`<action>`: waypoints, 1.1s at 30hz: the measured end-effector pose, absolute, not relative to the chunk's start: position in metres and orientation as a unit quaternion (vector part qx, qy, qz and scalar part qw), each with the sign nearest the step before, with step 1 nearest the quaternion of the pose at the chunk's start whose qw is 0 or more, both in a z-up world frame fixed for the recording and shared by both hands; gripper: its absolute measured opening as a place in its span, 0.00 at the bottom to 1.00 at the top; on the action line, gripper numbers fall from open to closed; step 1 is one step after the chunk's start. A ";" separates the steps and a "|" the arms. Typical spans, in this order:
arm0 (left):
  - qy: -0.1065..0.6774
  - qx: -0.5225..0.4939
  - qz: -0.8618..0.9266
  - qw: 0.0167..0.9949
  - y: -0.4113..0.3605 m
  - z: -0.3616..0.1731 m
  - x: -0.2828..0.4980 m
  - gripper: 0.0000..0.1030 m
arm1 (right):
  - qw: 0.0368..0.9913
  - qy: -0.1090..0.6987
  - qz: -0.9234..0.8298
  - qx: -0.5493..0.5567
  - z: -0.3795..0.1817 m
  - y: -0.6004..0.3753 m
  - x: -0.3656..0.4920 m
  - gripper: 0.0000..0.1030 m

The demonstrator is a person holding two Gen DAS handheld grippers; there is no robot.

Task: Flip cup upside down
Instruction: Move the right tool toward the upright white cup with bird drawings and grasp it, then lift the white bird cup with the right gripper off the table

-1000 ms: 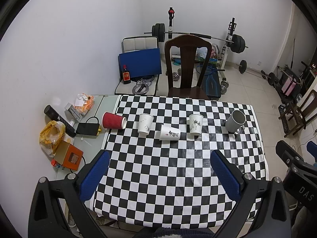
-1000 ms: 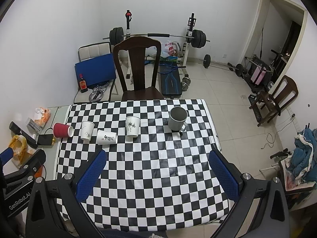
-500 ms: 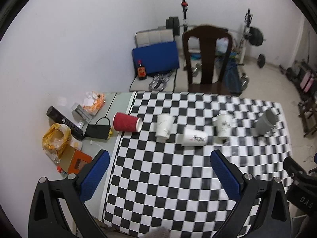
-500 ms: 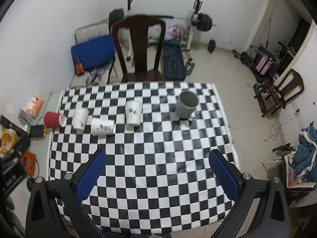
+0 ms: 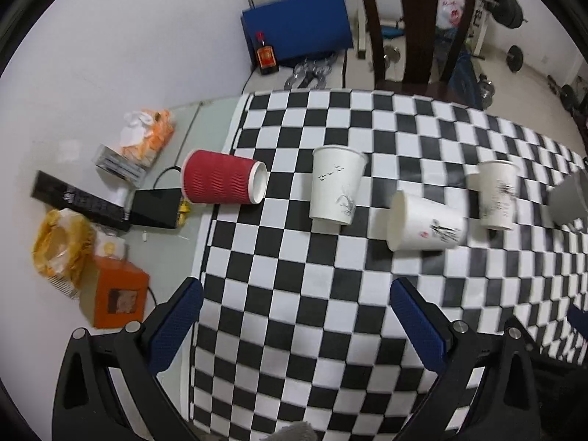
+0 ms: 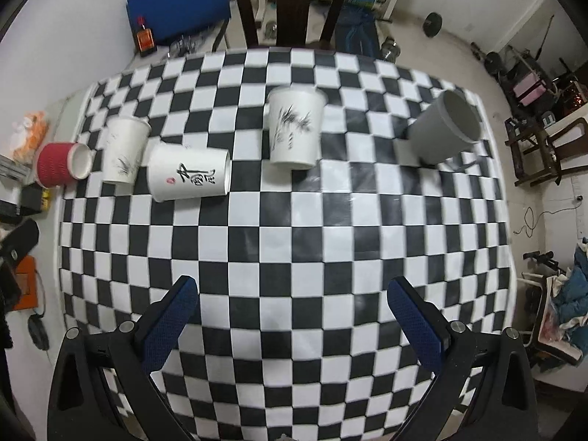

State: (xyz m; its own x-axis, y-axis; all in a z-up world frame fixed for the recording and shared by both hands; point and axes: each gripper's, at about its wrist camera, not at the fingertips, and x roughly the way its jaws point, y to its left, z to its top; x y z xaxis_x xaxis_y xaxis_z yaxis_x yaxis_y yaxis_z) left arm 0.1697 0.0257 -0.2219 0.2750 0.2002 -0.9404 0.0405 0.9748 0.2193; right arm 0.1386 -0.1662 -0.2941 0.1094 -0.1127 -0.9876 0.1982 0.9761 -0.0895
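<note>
Several cups stand in a row on the checkered table point(image 5: 294, 294). A red ribbed cup point(image 5: 220, 183) point(image 6: 62, 164) lies on its side at the left edge. A white paper cup point(image 5: 336, 184) point(image 6: 125, 150) stands upright beside it. A white cup with black characters point(image 5: 426, 222) point(image 6: 189, 178) lies on its side. Another white cup point(image 5: 498, 194) point(image 6: 294, 126) stands upright. A grey mug point(image 6: 446, 125) point(image 5: 569, 198) stands upright at the right. My left gripper point(image 5: 296, 327) and right gripper point(image 6: 292, 325) are open and empty, above the table's near part.
A side table point(image 5: 176, 139) to the left carries an orange box point(image 5: 115, 296), a yellow bag point(image 5: 62, 246), black boxes and a tissue pack. A wooden chair point(image 5: 415, 25) stands behind the table. Gym weights and another chair point(image 6: 540, 154) fill the floor at right.
Both grippers have moved down and forward toward the cups, which now look much larger. The left view has swung left toward the red cup. The cups have not moved.
</note>
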 end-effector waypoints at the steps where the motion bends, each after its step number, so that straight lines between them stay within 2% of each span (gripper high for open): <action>1: 0.607 0.097 0.050 0.787 0.028 -0.232 0.178 1.00 | 0.738 0.665 -0.106 0.032 -0.307 -0.164 0.144 1.00; 6: 0.628 0.086 0.050 0.772 0.036 -0.274 0.217 1.00 | 0.711 0.692 -0.117 0.042 -0.365 -0.164 0.166 1.00; 13: 0.638 0.104 0.002 0.763 0.023 -0.320 0.265 0.99 | 0.682 0.715 -0.141 0.066 -0.410 -0.179 0.178 1.00; 15: 0.648 0.113 -0.007 0.753 0.018 -0.332 0.273 0.87 | 0.675 0.720 -0.143 0.076 -0.417 -0.183 0.179 1.00; 17: 0.655 0.120 -0.013 0.745 0.015 -0.345 0.279 0.80 | 0.669 0.724 -0.146 0.081 -0.421 -0.186 0.176 1.00; 19: 0.661 0.127 -0.018 0.739 0.014 -0.355 0.283 0.68 | 0.665 0.727 -0.147 0.083 -0.425 -0.189 0.177 1.00; 20: 0.664 0.126 -0.018 0.737 0.014 -0.359 0.284 0.57 | 0.664 0.728 -0.149 0.085 -0.428 -0.192 0.176 1.00; 25: 0.648 0.108 -0.018 0.753 0.020 -0.350 0.282 0.55 | 0.660 0.729 -0.156 0.092 -0.432 -0.202 0.176 1.00; 33: 0.635 0.083 -0.003 0.768 0.039 -0.302 0.238 0.54 | 0.663 0.725 -0.151 0.111 -0.408 -0.232 0.158 1.00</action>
State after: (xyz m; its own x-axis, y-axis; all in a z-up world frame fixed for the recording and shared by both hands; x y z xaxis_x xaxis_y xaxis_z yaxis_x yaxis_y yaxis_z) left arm 0.2382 0.0391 -0.3023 0.1924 0.1008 -0.9761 0.1094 0.9863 0.1234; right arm 0.1576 -0.2322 -0.4077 -0.0956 -0.0385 -0.9947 0.3610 0.9299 -0.0707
